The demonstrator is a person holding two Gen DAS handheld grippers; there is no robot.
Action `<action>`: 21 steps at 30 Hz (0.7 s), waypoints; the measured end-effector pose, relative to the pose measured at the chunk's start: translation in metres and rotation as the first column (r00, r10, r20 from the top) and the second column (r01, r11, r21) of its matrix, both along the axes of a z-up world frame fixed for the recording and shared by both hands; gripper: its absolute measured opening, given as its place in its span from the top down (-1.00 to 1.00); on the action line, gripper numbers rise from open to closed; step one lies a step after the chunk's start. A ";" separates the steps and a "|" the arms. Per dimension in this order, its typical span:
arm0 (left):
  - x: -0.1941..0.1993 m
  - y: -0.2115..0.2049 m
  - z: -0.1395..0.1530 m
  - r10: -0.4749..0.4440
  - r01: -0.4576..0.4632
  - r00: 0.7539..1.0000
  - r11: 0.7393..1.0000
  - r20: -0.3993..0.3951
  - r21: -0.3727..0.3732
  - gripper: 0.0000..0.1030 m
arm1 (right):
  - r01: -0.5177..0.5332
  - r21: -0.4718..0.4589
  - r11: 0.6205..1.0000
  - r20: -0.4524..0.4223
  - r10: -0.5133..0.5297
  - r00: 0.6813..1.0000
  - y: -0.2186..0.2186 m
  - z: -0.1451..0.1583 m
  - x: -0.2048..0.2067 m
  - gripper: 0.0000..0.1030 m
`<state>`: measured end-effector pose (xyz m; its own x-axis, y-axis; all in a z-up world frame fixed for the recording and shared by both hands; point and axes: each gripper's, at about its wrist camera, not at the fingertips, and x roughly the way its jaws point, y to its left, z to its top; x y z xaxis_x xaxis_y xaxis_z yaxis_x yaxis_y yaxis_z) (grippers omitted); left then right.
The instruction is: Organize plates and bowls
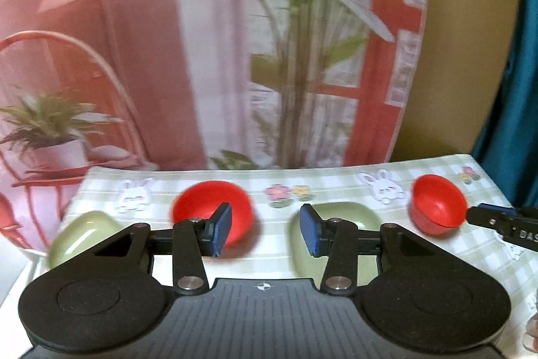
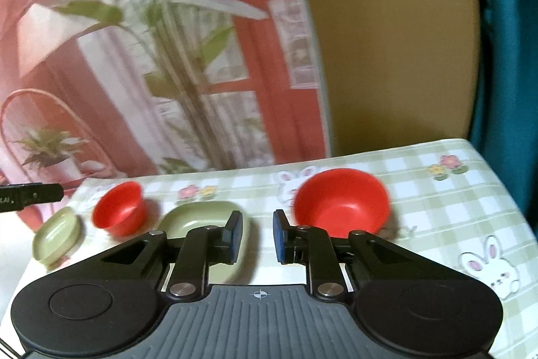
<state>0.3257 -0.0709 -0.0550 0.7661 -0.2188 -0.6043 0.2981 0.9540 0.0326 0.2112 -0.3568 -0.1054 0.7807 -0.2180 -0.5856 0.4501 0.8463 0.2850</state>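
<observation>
Two red bowls and two pale green dishes stand on a checked tablecloth (image 1: 269,258). My left gripper (image 1: 265,231) is open above the cloth with nothing between its pads. One red bowl (image 1: 212,211) lies beyond its left finger and a green plate (image 1: 339,217) beyond its right. A small green dish (image 1: 80,234) sits far left. The second red bowl (image 1: 437,204) is at the right, with the right gripper's tip (image 1: 494,217) next to its rim. In the right wrist view my right gripper (image 2: 257,236) stands narrowly open and empty, the red bowl (image 2: 341,202) just beyond its right finger.
A printed backdrop with plants (image 1: 302,56) hangs behind the table's far edge. A teal curtain (image 2: 504,56) is at the right. The table's right edge (image 2: 504,190) is close to the right bowl. The left gripper's tip (image 2: 30,195) shows at the far left.
</observation>
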 end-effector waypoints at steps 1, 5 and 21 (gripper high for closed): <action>0.001 0.008 0.002 0.013 -0.013 1.000 1.000 0.005 0.002 0.09 | -0.010 0.001 1.000 0.002 0.010 1.000 0.005 0.002 0.003 0.62; 0.002 0.039 0.007 0.066 -0.066 0.998 0.998 0.014 0.001 0.09 | -0.049 -0.002 0.999 0.006 0.049 0.999 0.023 0.007 0.016 0.58; 0.013 0.137 0.005 0.211 -0.211 0.977 0.978 0.018 -0.007 0.06 | -0.161 -0.025 0.987 -0.027 0.160 0.987 0.065 0.014 0.084 0.56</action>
